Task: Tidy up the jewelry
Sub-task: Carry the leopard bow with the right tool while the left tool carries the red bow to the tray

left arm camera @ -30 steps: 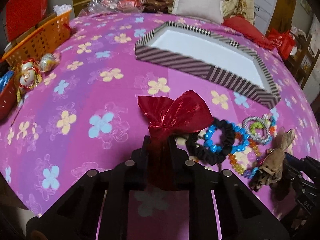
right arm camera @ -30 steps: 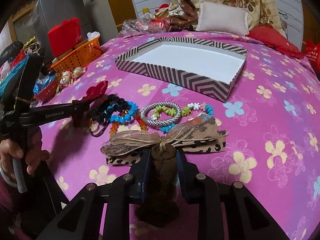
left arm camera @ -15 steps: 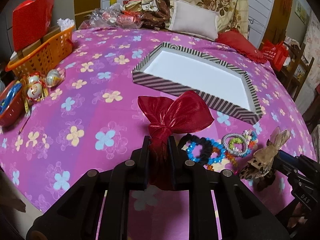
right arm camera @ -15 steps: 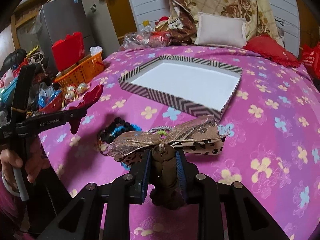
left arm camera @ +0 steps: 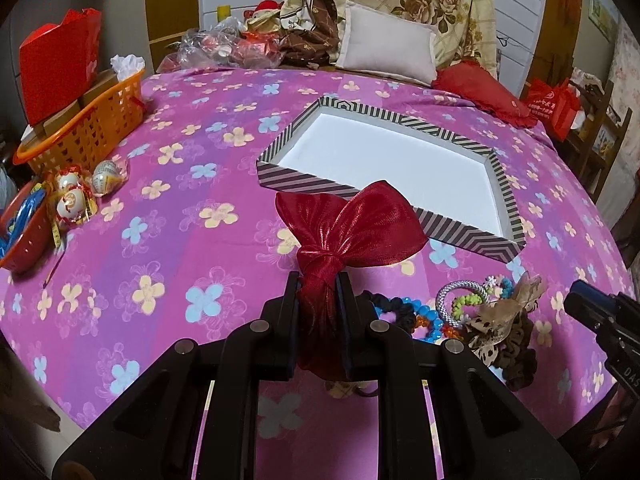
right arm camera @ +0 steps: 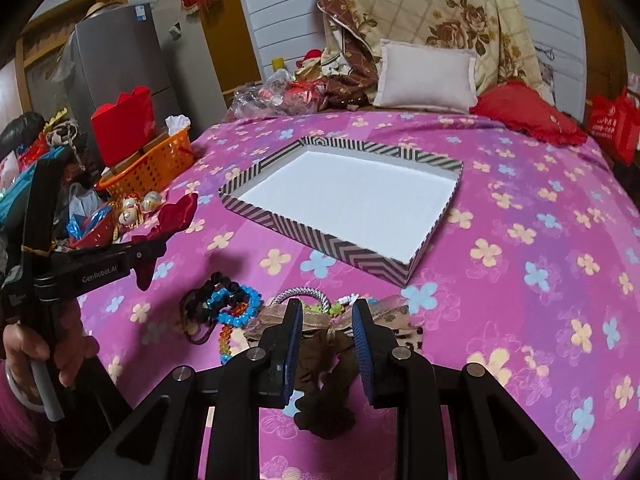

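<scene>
Risk is sitting mainly with the right tongs [right arm camera: 325, 322]: they are pinching only the soft brown scrunchie part of the leopard bow [right arm camera: 320, 376], and the jaws are looking wider apart than the fabric between them, so the bow could be slipping out over the bed [right arm camera: 520, 240] before reaching the box [right arm camera: 312, 236]. From the left camera, though, this bow is showing lifted beside the bracelets [left arm camera: 460, 308], so the grip is probably holding. The left tongs [left arm camera: 318, 288] are clamping firmly on the knot of the red bow [left arm camera: 352, 228], which is hanging in the air just short of the box. Both hands moving together could be knocking the two tools against each other, or a trailing ribbon could be snagging the bead bracelets lying on the bed below.

The striped box is lying open further back on the bed, its white floor bare. An orange basket [left arm camera: 92, 128] at the left edge is holding cartons and a red bag. A red bowl [left arm camera: 20, 240] nearby is holding something blue, too blurred to name.
</scene>
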{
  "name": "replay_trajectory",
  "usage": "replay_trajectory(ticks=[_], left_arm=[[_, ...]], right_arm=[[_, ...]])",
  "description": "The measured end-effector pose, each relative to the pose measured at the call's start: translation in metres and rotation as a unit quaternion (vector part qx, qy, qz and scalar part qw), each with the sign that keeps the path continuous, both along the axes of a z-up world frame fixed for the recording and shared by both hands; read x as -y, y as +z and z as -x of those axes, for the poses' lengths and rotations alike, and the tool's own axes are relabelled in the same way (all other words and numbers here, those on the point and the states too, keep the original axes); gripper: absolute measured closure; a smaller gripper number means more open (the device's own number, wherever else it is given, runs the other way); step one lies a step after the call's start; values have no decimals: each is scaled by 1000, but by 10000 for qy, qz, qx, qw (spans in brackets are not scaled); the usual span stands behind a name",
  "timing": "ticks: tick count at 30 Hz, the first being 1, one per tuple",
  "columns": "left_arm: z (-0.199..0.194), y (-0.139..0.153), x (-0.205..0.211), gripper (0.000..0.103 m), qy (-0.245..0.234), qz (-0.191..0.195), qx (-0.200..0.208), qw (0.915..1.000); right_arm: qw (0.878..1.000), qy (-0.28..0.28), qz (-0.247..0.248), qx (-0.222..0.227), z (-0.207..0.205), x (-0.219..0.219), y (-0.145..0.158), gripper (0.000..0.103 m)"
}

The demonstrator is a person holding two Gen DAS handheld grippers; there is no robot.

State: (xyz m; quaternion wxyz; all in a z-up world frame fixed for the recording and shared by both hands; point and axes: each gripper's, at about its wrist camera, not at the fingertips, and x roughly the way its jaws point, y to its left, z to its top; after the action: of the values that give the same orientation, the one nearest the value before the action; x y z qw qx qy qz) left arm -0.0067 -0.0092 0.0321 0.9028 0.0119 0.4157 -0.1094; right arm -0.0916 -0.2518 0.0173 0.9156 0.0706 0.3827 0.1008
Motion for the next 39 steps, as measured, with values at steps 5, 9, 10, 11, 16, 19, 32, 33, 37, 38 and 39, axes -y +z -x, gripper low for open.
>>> replay_trajectory(ticks=[5, 9, 10, 11, 16, 19, 32, 33, 37, 38, 39], left_arm=[[0, -3, -1, 88, 22, -12, -17, 10000], [-1, -8, -2, 88, 37, -8, -91, 10000], [-2, -9, -2, 88, 46, -11, -111, 9999], [-1, -10, -1, 88, 51, -8, -124, 9999], [-2, -10, -2, 88, 76, 22, -151, 9999], [-3, -9, -3, 88, 79, 12, -142, 9999], [-13, 9, 5, 87, 57, 88, -6, 9999], [-16, 10, 6, 87, 54, 92, 2, 9999], [-23, 15, 12, 87, 23, 138, -8, 9999], [-23, 16, 13, 87, 6, 162, -6, 9999], [-22, 16, 14, 87, -17, 170, 3, 9999]], right_arm=[[9991, -91, -118, -392, -3, 0, -26, 43], [9982, 68, -164, -573, -11, -8, -44, 38], [9983, 47, -69, -569, -14, -11, -47, 39], [9983, 2, -16, -578, -19, -13, -51, 43], [9979, 77, -179, -617, -23, -9, -56, 78], [9988, 98, -213, -436, -15, -6, -44, 80], [9997, 63, -133, 186, -25, 0, 9, 96], [9997, 50, -102, 209, -28, 1, 11, 97], [9998, 9, -204, -32, -37, 8, 4, 97], [9997, -40, -225, -87, -35, 11, 1, 97], [9997, -57, -205, -135, -34, 13, -3, 96]])
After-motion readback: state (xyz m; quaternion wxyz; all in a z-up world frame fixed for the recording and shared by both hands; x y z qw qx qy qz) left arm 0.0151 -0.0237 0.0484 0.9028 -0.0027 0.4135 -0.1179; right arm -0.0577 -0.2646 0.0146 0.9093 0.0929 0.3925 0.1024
